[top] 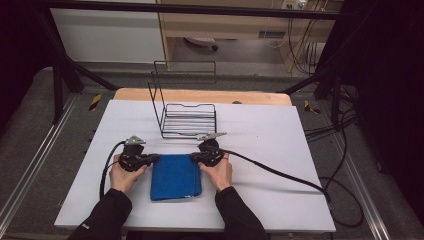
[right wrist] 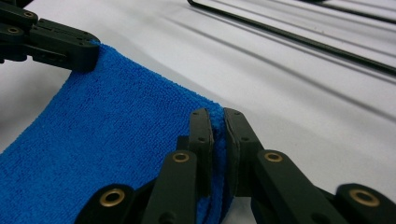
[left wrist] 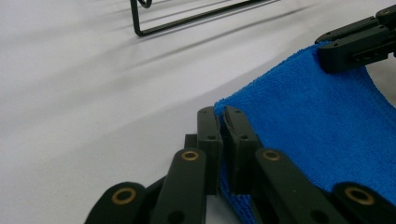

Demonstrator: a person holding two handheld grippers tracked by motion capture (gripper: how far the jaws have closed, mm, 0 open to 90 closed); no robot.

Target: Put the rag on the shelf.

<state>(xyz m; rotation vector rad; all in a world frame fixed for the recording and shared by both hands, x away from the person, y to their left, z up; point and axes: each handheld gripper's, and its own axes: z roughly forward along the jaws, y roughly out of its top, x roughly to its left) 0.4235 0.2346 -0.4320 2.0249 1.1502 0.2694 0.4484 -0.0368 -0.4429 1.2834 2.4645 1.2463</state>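
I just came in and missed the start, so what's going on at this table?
A person is working a folded blue towel on a white table with a hand-held claw in each hand. The left claw is shut on the towel's far left corner, and the right claw is shut on its far right corner. The towel lies flat in front of an empty black wire rack.

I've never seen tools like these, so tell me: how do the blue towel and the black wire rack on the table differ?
The blue towel is soft, solid cloth lying flat and folded; the wire rack is thin open black wire with a tall upright back. The towel lies near the person, the rack beyond it. The towel is pinched at its far corners by the left gripper and the right gripper; the rack is untouched. Both rest on the white table.
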